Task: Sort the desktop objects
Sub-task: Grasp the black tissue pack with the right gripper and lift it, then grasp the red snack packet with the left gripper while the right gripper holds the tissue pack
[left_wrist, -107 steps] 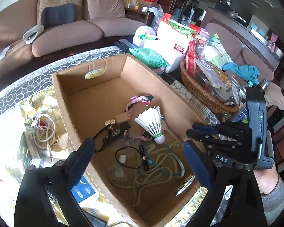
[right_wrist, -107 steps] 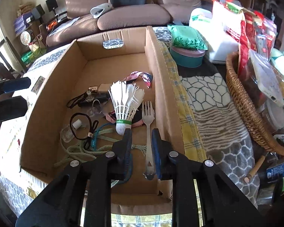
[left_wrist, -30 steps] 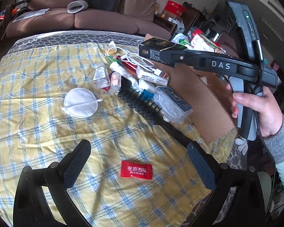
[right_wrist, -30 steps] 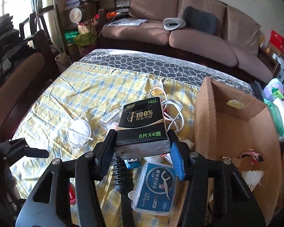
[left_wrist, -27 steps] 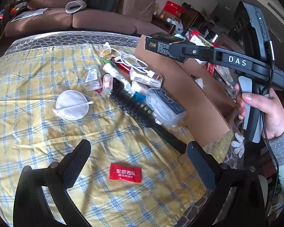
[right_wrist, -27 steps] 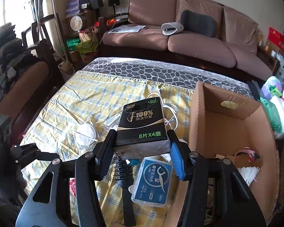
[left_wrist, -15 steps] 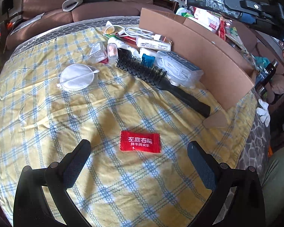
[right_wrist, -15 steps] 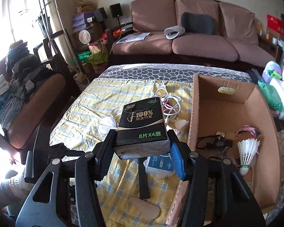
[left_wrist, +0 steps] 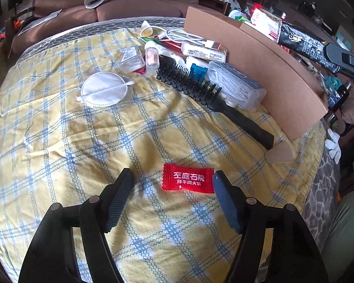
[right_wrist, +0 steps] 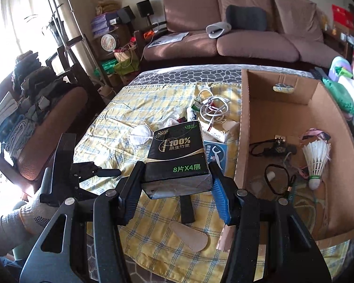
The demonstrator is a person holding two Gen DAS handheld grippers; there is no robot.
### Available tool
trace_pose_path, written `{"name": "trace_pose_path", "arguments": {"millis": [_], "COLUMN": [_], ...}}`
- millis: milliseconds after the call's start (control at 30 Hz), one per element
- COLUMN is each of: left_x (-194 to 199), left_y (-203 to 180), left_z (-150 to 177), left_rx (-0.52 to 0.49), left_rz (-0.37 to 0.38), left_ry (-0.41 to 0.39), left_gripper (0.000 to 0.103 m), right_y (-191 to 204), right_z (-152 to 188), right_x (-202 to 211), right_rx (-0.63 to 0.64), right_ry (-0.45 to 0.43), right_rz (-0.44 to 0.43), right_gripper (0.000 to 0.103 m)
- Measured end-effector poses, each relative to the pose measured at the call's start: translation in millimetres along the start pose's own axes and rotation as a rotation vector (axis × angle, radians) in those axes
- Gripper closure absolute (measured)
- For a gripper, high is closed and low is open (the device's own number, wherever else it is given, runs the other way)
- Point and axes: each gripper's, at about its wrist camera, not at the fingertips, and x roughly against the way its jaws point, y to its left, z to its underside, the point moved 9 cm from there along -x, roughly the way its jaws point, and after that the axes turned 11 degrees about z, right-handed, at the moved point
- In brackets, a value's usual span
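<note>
On yellow cloth [left_wrist: 59, 141], red packet [left_wrist: 188, 180] sits btwn left gripper [left_wrist: 172, 184], jaws closing, not pinching yet. Right gripper [right_wrist: 177, 184] squeezes black tissue pack [right_wrist: 177, 158] beside cardboard box [right_wrist: 244, 122].

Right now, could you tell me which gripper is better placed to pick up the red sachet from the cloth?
Left. The left gripper sits low over the red sachet, which lies between its closing jaws. The right gripper is already clamped on the black tissue pack, up beside the cardboard box.
</note>
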Motion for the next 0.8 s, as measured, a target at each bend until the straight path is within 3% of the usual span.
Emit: {"name": "trace_pose_path", "arguments": {"millis": [100,200,233,267,300,533,800], "left_x": [-5.1,-5.9,-6.3,-6.6,-5.8,-17.7,-18.7], "left_y": [-5.9,-8.6,-12.5,-16.3,-18.8,-13.8,-13.7], "left_z": [2.1,0.8,0.2,-0.3,-0.9,4.9,5.8], "left_rx": [-0.067,-0.079,-0.079,-0.072,-0.07,-0.048,-0.018], "left_rz": [-0.082,-0.145,-0.118,-0.08,-0.06,-0.118,-0.122], "left_ry": [0.026,0.016,0.005,-0.008,-0.024,0.067,0.091], "left_gripper": [0.032,0.021,0.017,0.003,0.0,0.0,0.001], "right_y": [1.7,4.0,3.8,3.4,3.1,-1.7,-3.4], "right_z": [1.4,4.4,5.7,7.0,8.6,14.4,18.0], "right_x": [0.2,1.2,1.5,1.6,2.0,4.5,6.5], "right_rx": [-0.007,-0.008,-0.011,-0.015,-0.019,-0.042,-0.056], "right_ry": [-0.001,0.001,0.001,0.002,0.003,0.0,-0.003], "right_rz": [-0.007,-0.01,-0.011,-0.013,-0.014,-0.026,-0.04], "right_gripper": [0.052,0.052,0.052,0.052,0.052,0.052,0.052]}}
